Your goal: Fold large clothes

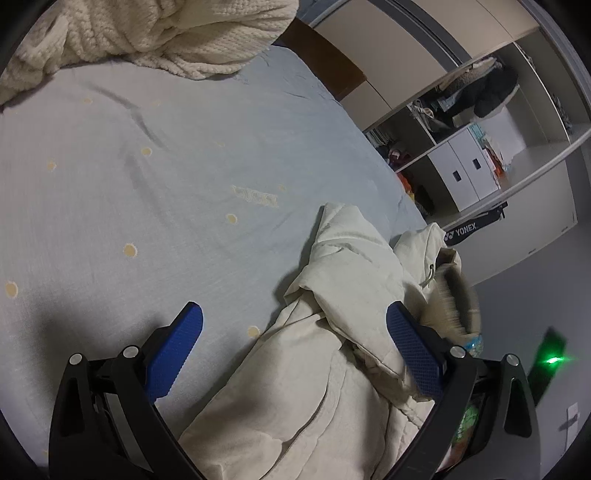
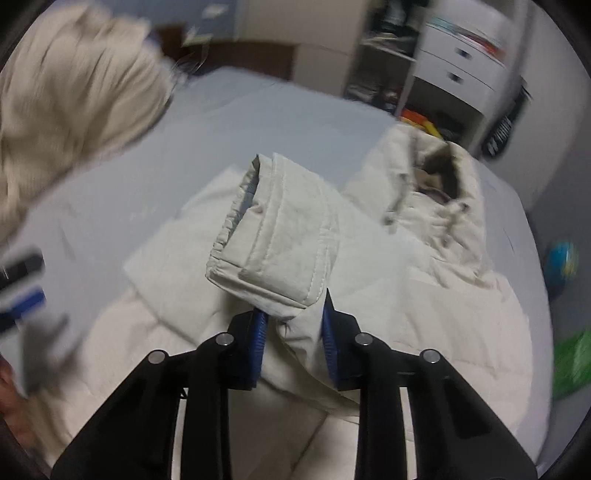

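A cream padded jacket [image 2: 424, 295] with a fur-trimmed hood [image 2: 439, 184] lies on the pale blue bed sheet [image 1: 129, 184]. My right gripper [image 2: 293, 317] is shut on the jacket's sleeve [image 2: 273, 236] and holds the cuff end above the jacket's body. My left gripper [image 1: 295, 317] is open and empty, just above the sheet, with its right finger over the edge of the jacket [image 1: 332, 350]. The left gripper also shows blurred at the left edge of the right wrist view [image 2: 22, 295].
A cream knitted garment [image 1: 166, 33] lies at the head of the bed. An open wardrobe [image 1: 480, 147] with shelves and white drawers stands beyond the bed's far side. A dark headboard [image 1: 321, 59] is behind the bed.
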Available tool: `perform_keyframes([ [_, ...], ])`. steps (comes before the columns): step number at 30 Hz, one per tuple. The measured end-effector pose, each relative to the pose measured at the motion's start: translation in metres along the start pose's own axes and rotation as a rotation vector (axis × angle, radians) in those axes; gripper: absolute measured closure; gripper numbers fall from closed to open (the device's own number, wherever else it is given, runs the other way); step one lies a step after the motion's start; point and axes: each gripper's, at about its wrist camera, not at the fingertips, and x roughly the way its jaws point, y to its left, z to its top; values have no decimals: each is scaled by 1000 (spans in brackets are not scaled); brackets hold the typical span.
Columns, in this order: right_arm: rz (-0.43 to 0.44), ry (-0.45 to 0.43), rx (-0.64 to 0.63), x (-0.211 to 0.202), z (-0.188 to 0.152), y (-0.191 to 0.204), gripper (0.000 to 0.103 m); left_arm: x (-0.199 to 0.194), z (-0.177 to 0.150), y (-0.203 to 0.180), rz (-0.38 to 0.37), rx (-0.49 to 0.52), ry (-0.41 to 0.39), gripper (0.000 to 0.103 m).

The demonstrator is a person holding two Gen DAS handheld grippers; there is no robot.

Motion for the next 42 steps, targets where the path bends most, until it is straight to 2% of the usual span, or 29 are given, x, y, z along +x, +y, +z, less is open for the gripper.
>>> perform_keyframes([
  [5, 24, -74, 259, -31, -4, -72, 82, -1, -1, -2, 4, 17, -3, 7],
  [11, 32, -87, 603, -44, -51, -164, 84, 1, -2, -6, 19, 41, 1, 7],
  [17, 65, -34, 783, -30, -98, -201, 85, 3, -2, -9, 31, 64, 6, 7],
  [26, 161, -5, 1068, -7, -164, -220, 88, 5, -3, -13, 44, 98, 7, 7],
  [31, 193, 6, 1105, -4, -175, -228, 87, 7, -3, -14, 52, 115, 11, 7],
  [32, 199, 8, 1106, -4, -177, -229, 85, 7, -4, -15, 54, 121, 11, 7],
  [33, 208, 9, 1112, -5, -180, -232, 78, 7, -4, -15, 54, 124, 10, 7],
  [36, 212, -8, 1135, -15, -189, -240, 76, 7, -4, -17, 58, 137, 10, 7],
  [42, 187, -38, 1058, -47, -207, -255, 75, 7, -7, -22, 69, 166, 13, 7],
])
